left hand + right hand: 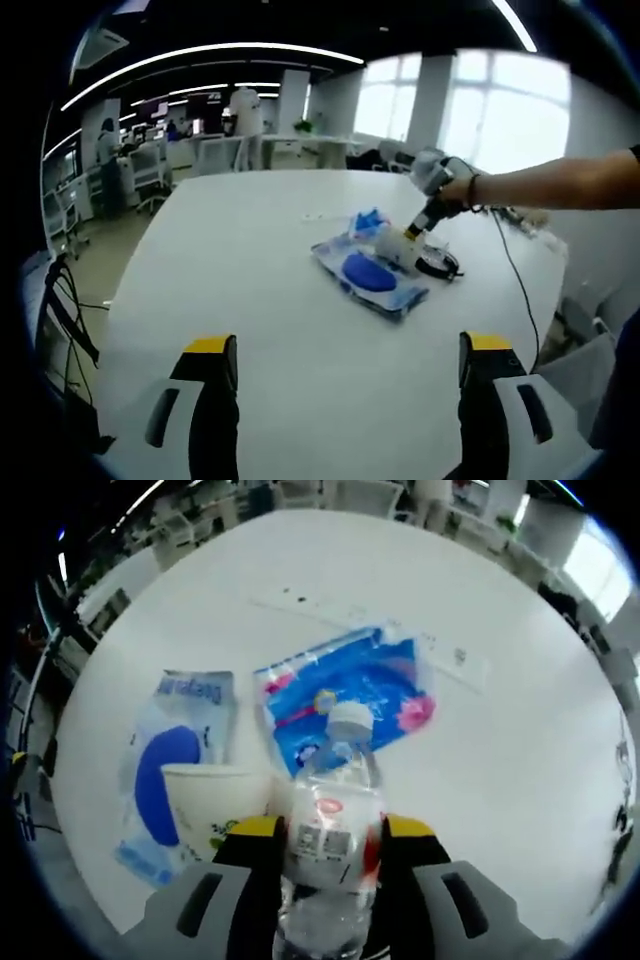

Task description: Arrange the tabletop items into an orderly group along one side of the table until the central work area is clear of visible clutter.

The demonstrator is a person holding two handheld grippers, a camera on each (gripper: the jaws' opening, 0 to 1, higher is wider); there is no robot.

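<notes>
**Two grippers, one bottle held at the far side of the table**

One large white table [250,260] takes most of both views. Its near part, in front of the left gripper [350,385], is bare. The items lie together toward the far right part in the left gripper view.

The flat plastic bag [165,770] with a blue oval print is the biggest item. It lies flat on the table, and in the left gripper view it shows as a pale sheet [365,275] with a blue shape. Beside it lies the blue packet [350,695] with pink marks, also flat. A white paper cup [215,800] stands on the edge of the plastic bag, just beside the bottle.

The clear bottle [335,850] with a white cap is between the jaws of the right gripper [330,845]. The yellow-tipped jaws press on its body from both sides, at the label. The blue packet is right behind it.

In the left gripper view the right gripper [418,228] comes in from the right, held by a person's hand [455,190], and it points down at the group of items. A dark round thing [438,265] lies on the table just beside it; I cannot tell what it is.

The left gripper has its jaws spread wide and holds nothing between them.
</notes>
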